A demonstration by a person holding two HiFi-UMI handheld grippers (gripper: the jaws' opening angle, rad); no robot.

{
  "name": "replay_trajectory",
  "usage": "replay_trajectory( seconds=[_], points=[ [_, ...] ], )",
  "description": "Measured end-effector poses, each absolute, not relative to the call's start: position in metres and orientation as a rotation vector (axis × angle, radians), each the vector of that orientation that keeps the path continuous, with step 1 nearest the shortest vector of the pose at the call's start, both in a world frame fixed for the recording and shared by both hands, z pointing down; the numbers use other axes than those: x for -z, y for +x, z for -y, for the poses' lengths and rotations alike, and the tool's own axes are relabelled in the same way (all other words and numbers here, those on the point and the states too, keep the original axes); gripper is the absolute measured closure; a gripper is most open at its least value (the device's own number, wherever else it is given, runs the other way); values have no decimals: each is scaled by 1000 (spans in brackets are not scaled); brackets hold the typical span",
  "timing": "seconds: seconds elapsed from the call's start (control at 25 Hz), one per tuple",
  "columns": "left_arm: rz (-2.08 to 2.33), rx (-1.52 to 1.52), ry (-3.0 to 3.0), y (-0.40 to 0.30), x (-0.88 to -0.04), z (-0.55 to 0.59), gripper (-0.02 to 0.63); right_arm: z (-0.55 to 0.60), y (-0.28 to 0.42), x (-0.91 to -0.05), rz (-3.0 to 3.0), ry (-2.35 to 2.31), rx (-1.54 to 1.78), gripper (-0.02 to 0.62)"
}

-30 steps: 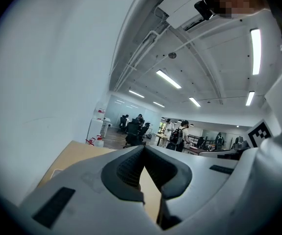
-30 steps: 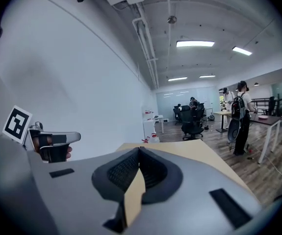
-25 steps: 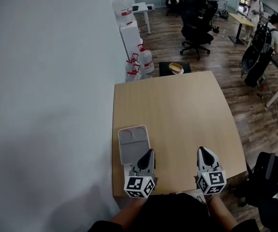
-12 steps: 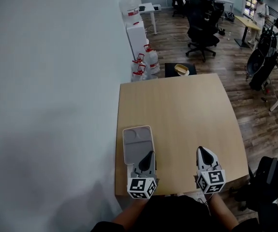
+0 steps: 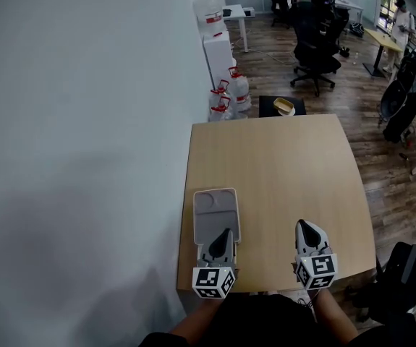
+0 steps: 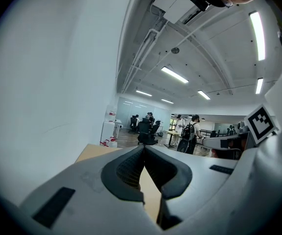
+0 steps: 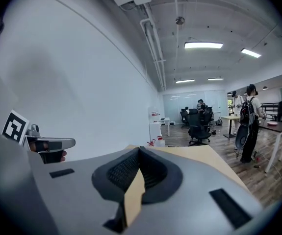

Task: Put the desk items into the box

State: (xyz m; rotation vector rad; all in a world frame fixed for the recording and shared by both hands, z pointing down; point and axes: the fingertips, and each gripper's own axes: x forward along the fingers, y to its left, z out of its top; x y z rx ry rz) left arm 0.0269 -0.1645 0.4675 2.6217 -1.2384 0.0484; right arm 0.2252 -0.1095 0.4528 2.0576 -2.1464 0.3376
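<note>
Pale wooden desk [image 5: 294, 172] against a white wall, head view: a shallow grey box [image 5: 216, 210] lies lengthwise away from the person, its near end at the tip of the left gripper [image 5: 225, 233]. The right gripper [image 5: 302, 225] sits well apart. No loose items show. Left gripper view: jaws together, nothing between them. Right gripper view: likewise closed and empty.

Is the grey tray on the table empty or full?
Empty, as far as visible: the tray shows only bare grey compartments; the left gripper covers its near end.
</note>
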Motion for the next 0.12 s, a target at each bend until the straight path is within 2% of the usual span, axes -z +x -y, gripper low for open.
replay_trajectory(
  seconds=[0.12],
  points=[
    [1239,-56,2619,21,-470,164,591,111,219,-455,2153,2040,-336,535]
  ],
)
